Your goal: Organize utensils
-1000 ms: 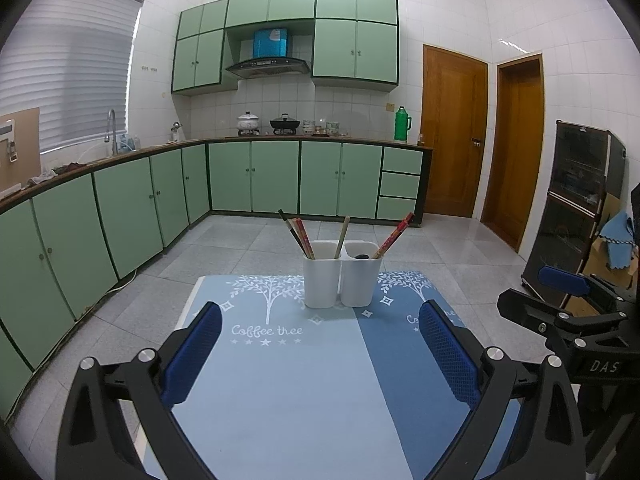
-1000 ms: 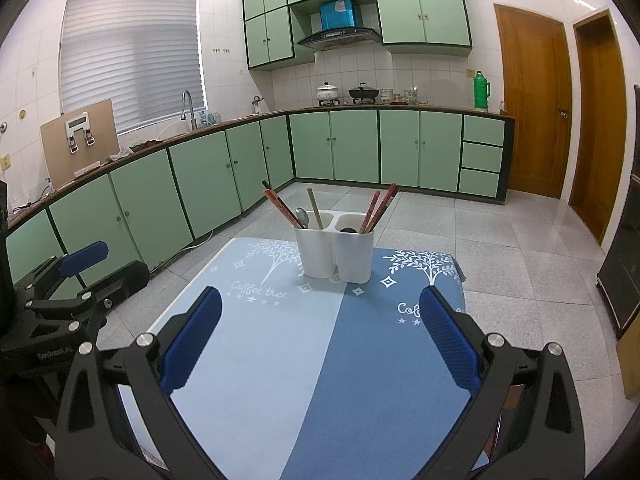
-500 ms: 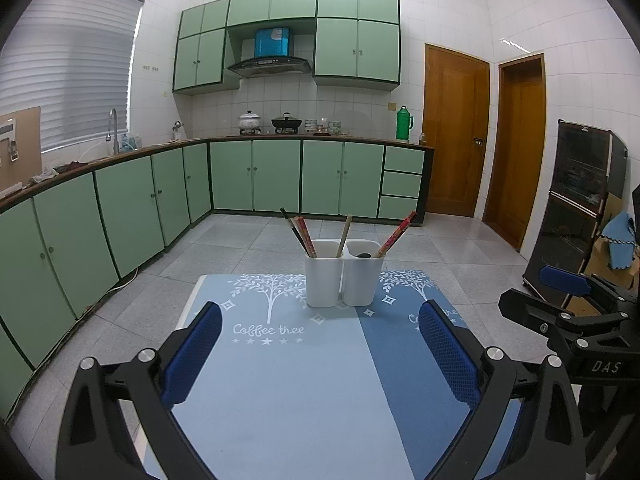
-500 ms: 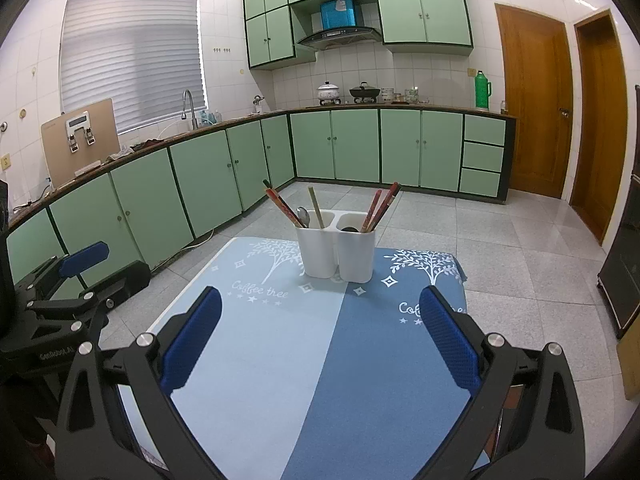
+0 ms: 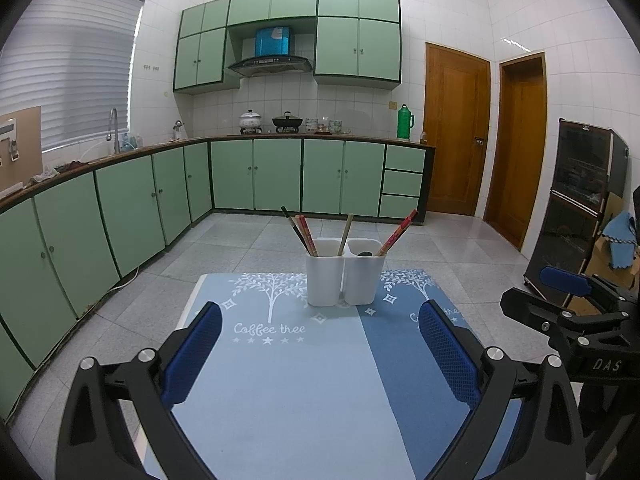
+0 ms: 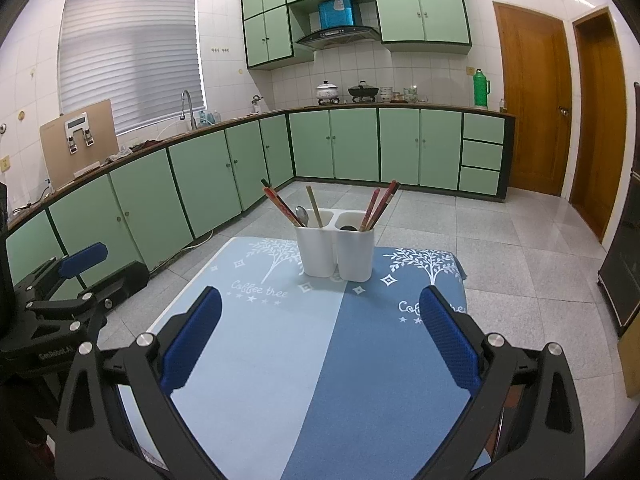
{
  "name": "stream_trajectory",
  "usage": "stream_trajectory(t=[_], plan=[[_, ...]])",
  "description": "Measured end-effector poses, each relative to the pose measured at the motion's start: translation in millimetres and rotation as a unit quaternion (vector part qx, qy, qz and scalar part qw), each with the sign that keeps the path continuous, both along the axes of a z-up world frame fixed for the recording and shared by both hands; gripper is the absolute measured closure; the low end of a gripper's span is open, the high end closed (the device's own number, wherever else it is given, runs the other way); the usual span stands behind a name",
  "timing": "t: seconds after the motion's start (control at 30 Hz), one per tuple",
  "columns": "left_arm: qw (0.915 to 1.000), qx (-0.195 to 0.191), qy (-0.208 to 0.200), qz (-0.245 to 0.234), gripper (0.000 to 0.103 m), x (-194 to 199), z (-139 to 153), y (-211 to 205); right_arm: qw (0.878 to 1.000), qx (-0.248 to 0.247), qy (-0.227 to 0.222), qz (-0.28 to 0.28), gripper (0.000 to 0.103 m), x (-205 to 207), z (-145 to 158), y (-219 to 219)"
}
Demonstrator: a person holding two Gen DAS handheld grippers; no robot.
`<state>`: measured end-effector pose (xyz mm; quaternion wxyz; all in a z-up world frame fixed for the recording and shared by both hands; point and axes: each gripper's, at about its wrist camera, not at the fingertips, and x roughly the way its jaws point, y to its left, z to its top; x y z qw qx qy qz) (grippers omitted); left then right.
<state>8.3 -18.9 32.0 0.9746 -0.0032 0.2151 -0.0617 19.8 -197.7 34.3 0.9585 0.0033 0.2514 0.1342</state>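
Left wrist view: left gripper (image 5: 320, 350) level, jaws wide, over tablecloth (image 5: 288, 392).

Both fisheye views show an evenly lit, fairly bright kitchen, with soft white light from above and paler daylight glowing through the closed window blinds (image 6: 130, 60) to the left of the right gripper. Small glare streaks sit on the glossy wall tiles (image 5: 516, 42) up and to the right of the left gripper, and shadows beneath the white utensil holder (image 5: 342, 274) ahead are faint. Focus is sharp throughout, straight cabinet lines bow strongly toward the edges, and black vignette fills every corner.
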Motion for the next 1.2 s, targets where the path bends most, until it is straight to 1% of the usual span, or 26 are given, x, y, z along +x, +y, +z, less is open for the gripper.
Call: stream_trajectory(t=[1.2], plan=[[1.0,-0.002,0.004,0.001,0.006,3.7,-3.6,-2.9,1.0,0.0,0.002,-0.001,0.007,3.8,-3.4,-4.8]])
